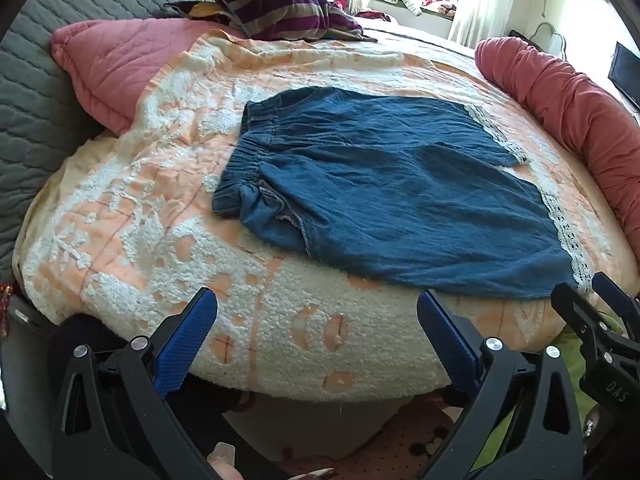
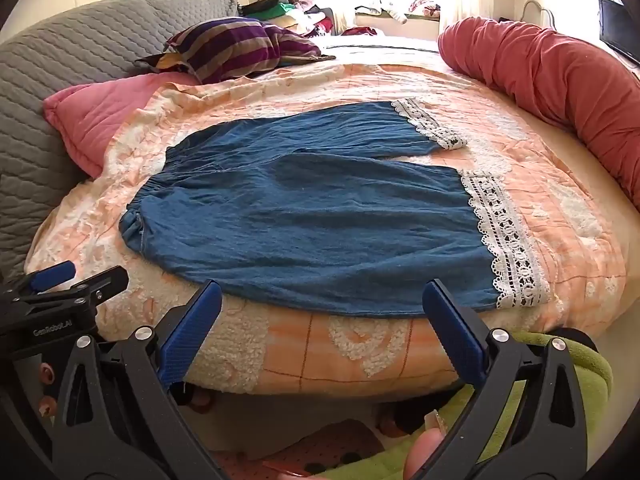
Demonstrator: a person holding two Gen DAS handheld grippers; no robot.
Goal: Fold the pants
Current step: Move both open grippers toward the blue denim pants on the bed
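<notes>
Blue denim pants [image 1: 392, 184] [image 2: 312, 216] lie flat on the bed, elastic waistband to the left, two legs ending in white lace hems [image 2: 508, 232] to the right. The far leg's lace hem [image 1: 496, 132] lies higher up. My left gripper [image 1: 316, 304] hovers open over the bed's near edge, below the waist end, with nothing between its blue pads. Spread just as wide, my right gripper [image 2: 322, 294] stands just short of the near leg's lower edge and holds nothing. Each gripper shows at the side of the other's view [image 1: 600, 320] [image 2: 64, 296].
An orange and white quilt [image 1: 160, 216] [image 2: 560, 184] covers the bed. A pink pillow [image 1: 108, 68], a striped cushion [image 2: 236, 46] and a grey quilted headboard [image 2: 60, 64] lie to the left and back. A red bolster [image 2: 560, 76] runs along the right. A green sleeve [image 2: 576, 364] shows below.
</notes>
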